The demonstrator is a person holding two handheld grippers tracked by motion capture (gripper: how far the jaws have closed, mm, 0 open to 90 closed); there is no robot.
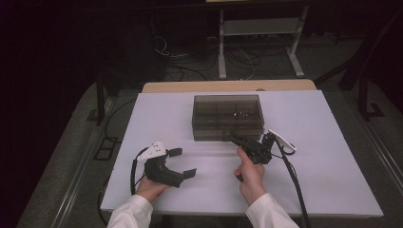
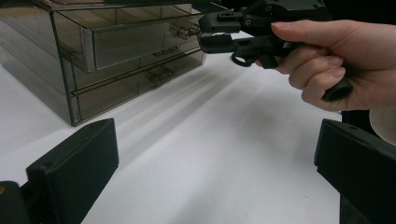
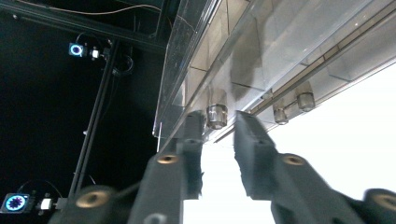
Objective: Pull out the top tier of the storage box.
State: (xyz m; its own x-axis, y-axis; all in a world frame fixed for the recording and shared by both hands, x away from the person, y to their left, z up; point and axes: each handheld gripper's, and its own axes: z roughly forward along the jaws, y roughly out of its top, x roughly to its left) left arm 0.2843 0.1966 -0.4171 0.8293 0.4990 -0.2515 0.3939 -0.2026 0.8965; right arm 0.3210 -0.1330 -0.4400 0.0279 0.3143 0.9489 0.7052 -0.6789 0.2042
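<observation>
A smoky clear drawer box (image 1: 228, 116) stands at the middle back of the white table (image 1: 323, 156). My right gripper (image 1: 235, 138) is at its front face, held by a hand. In the right gripper view the right gripper (image 3: 219, 123) has its jaws either side of a small clear drawer knob (image 3: 217, 115), with slim gaps, so the pads do not press on it. The left gripper view has that upper drawer (image 2: 135, 44) standing slightly out of the box (image 2: 42, 60). My left gripper (image 1: 183, 162) rests low at the front left, open wide with nothing between its fingers (image 2: 79, 168).
Two more clear knobs (image 3: 294, 105) sit on the lower drawer. A black cable (image 1: 294, 180) trails from the right gripper toward the front edge. Beyond the table's far edge lie floor cables and a white metal stand (image 1: 259, 42).
</observation>
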